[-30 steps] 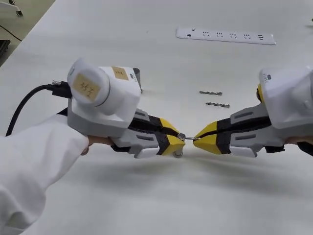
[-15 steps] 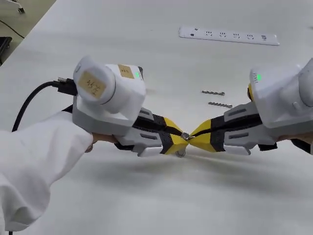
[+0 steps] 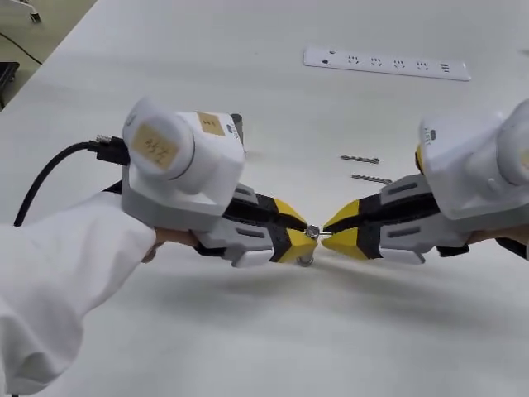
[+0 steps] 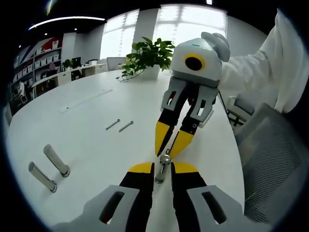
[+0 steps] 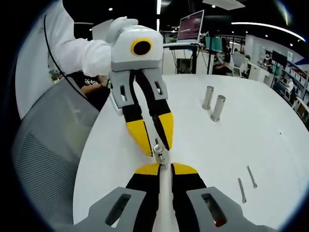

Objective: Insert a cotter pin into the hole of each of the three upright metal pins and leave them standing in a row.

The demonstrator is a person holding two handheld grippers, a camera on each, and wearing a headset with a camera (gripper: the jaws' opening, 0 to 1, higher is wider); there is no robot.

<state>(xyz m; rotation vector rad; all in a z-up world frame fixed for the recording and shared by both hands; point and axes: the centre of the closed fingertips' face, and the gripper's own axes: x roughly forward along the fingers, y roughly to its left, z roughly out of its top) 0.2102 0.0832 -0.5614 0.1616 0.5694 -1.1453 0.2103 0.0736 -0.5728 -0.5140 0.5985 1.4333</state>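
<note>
My left gripper [image 3: 304, 246] is shut on an upright metal pin [image 4: 161, 170] and holds it on the table. The pin's round head [image 5: 157, 147] shows between the yellow tips. From the right, my right gripper [image 3: 329, 236] points at that head, shut on a thin cotter pin [image 5: 161, 161] whose tip is at the head. In the left gripper view the right gripper [image 4: 169, 145] stands just beyond the pin. Two more metal pins [image 4: 56, 160] [image 4: 42, 177] stand upright side by side. Two spare cotter pins [image 3: 359, 159] [image 3: 369, 179] lie on the table.
A white power strip [image 3: 386, 64] lies at the far side of the white table [image 3: 248, 339]. A black cable [image 3: 50, 178] trails from the left gripper's rear. Behind the table in the left gripper view stand a potted plant [image 4: 147, 55] and a grey chair [image 4: 275, 159].
The right gripper pushed in until its tips met the left gripper's at the pin head, then eased back a little to the right. The left gripper kept holding the pin.
</note>
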